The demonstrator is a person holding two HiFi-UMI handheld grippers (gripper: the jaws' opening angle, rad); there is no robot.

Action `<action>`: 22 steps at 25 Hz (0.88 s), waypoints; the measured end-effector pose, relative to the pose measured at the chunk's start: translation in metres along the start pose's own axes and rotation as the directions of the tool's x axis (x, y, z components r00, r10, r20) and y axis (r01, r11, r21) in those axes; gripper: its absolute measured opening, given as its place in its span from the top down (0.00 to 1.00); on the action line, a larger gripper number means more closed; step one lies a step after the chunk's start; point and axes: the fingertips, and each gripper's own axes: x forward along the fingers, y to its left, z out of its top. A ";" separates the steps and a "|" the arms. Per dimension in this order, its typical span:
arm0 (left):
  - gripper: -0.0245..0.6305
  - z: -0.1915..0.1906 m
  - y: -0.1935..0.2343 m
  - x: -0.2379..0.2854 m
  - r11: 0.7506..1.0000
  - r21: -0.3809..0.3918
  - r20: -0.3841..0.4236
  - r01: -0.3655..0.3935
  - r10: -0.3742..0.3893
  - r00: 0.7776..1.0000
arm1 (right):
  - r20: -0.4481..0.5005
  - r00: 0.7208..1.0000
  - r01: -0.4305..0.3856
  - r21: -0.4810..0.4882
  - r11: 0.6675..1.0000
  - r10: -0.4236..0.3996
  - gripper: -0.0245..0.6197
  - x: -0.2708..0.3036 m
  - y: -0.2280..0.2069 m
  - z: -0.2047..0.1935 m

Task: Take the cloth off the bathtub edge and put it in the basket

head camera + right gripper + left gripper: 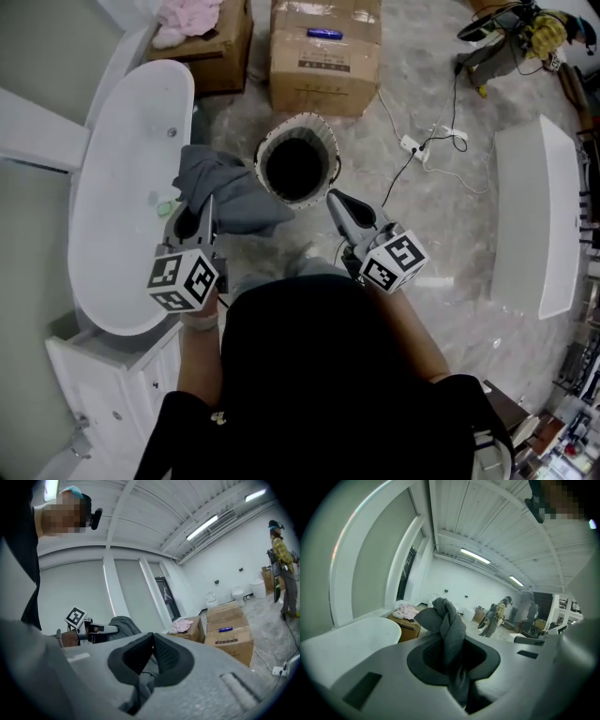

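The left tongs [204,211] are clenched on the grey cloth [234,192], which hangs bunched between the white bathtub [112,216] and the round basket [329,148] on the floor [422,244]. In the head view its folds reach from the tub's edge to just beside the basket's rim. The right tongs [335,200] are clenched shut with nothing between them, their tips near the basket's rim.

The basket [297,169] stands right of the bathtub [112,225], the cloth [230,195] between them, a box [324,56] behind it.
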 end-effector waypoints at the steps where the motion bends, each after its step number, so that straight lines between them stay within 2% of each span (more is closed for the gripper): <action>1: 0.86 0.002 -0.011 0.012 1.000 0.004 -0.004 0.013 -0.013 1.000 | 0.005 1.000 0.016 0.006 1.000 -0.016 0.97 -0.007 -0.014 0.003; 5: 0.86 0.005 -0.049 0.058 0.997 0.025 -0.041 0.068 -0.067 0.997 | 0.025 0.996 0.085 0.032 0.996 -0.085 0.97 -0.031 -0.060 0.013; 12: 0.86 -0.007 -0.081 0.121 0.976 0.057 -0.110 0.209 -0.202 0.973 | 0.047 0.974 0.219 0.059 0.974 -0.222 0.97 -0.052 -0.099 0.004; 18: 0.86 -0.011 -0.094 0.179 0.938 0.074 -0.198 0.338 -0.318 0.927 | 0.057 0.943 0.324 0.072 0.943 -0.329 0.97 -0.044 -0.130 0.008; 22: 0.86 -0.021 -0.093 0.210 0.903 0.100 -0.268 0.417 -0.379 0.886 | 0.062 0.910 0.404 0.096 0.910 -0.410 0.97 -0.036 -0.143 0.004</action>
